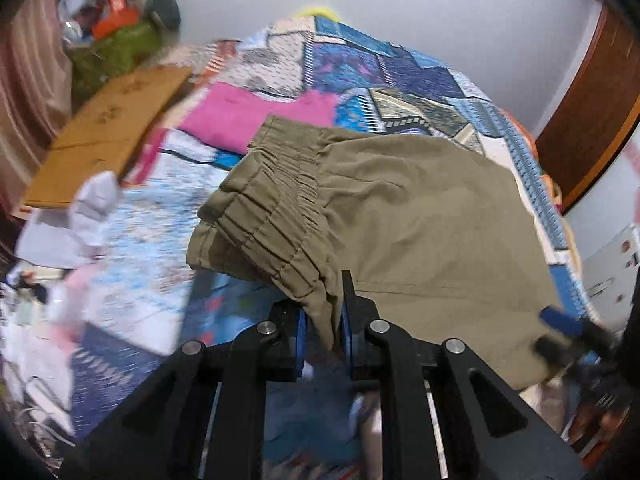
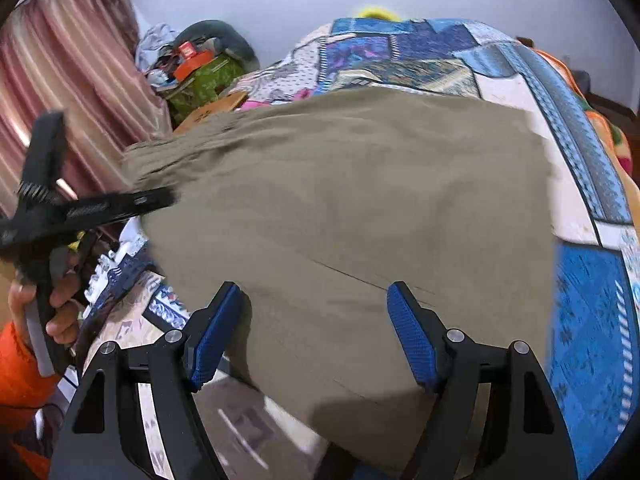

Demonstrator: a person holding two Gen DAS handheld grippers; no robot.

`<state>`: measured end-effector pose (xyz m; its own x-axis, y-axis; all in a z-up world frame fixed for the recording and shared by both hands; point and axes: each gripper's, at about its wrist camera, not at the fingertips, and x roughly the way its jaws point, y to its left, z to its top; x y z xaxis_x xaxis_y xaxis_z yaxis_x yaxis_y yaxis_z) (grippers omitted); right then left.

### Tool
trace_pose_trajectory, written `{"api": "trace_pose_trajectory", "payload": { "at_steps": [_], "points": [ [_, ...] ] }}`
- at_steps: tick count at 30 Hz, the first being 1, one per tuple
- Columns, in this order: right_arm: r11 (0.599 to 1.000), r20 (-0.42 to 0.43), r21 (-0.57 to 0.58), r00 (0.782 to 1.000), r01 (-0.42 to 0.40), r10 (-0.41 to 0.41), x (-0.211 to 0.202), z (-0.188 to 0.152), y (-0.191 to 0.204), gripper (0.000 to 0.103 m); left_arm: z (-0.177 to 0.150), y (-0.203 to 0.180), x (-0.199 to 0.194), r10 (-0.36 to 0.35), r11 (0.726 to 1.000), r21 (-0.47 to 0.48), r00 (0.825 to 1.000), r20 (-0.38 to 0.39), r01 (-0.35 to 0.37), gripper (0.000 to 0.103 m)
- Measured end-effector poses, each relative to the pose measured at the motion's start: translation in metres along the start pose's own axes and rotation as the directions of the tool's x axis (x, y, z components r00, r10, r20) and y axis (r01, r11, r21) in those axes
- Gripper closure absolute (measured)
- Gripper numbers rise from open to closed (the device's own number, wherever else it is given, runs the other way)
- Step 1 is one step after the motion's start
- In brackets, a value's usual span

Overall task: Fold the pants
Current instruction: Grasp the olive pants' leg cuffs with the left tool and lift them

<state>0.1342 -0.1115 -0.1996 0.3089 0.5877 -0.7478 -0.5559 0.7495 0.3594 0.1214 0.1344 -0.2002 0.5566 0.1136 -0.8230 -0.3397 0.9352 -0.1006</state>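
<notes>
Khaki pants with a gathered elastic waistband lie folded on the bed. My left gripper is shut on a bunch of fabric at the near end of the waistband, which is lifted off the bedspread. In the right wrist view the same gripper is blurred at the pants' left edge, with a hand on its handle. My right gripper is open over the near part of the pants; its blue pads stand apart on the cloth. The right gripper also shows at the pants' right corner.
A blue patchwork bedspread covers the bed. A pink garment lies beyond the pants and a flat cardboard sheet to the left. A cluttered green bag, a pink curtain and a wooden door border the bed.
</notes>
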Motion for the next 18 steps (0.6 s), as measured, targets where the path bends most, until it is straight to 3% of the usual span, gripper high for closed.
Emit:
{"api": "trace_pose_trajectory", "payload": {
  "at_steps": [2, 5, 9, 12, 15, 18],
  "points": [
    [0.999, 0.019, 0.006, 0.999, -0.039, 0.039, -0.006, -0.003, 0.000, 0.037, -0.010, 0.004, -0.013, 0.096, 0.994, 0.044, 0.995, 0.039, -0.097, 0.088],
    [0.998, 0.010, -0.007, 0.998, 0.063, -0.063, -0.007, -0.009, 0.005, 0.037, -0.015, 0.006, -0.022, 0.158, 0.984, 0.074, 0.984, 0.083, -0.164, 0.088],
    [0.998, 0.026, 0.020, 0.998, 0.061, -0.061, -0.015, -0.015, 0.002, 0.037, -0.013, -0.004, -0.034, 0.165, 0.978, 0.108, 0.976, 0.141, -0.181, 0.089],
    [0.994, 0.039, 0.036, 0.994, 0.104, -0.105, -0.023, -0.017, -0.001, 0.036, -0.005, -0.023, -0.051, 0.160, 0.965, 0.168, 0.960, 0.231, -0.201, 0.089],
    [0.990, 0.054, 0.096, 0.992, 0.108, -0.114, -0.031, -0.025, -0.014, 0.036, 0.001, -0.045, -0.066, 0.121, 0.953, 0.232, 0.945, 0.303, -0.197, 0.089],
    [0.981, 0.035, 0.157, 0.993, 0.110, -0.117, -0.029, -0.034, -0.031, 0.036, 0.010, -0.068, -0.075, 0.063, 0.945, 0.283, 0.942, 0.330, -0.163, 0.089]
  ]
}}
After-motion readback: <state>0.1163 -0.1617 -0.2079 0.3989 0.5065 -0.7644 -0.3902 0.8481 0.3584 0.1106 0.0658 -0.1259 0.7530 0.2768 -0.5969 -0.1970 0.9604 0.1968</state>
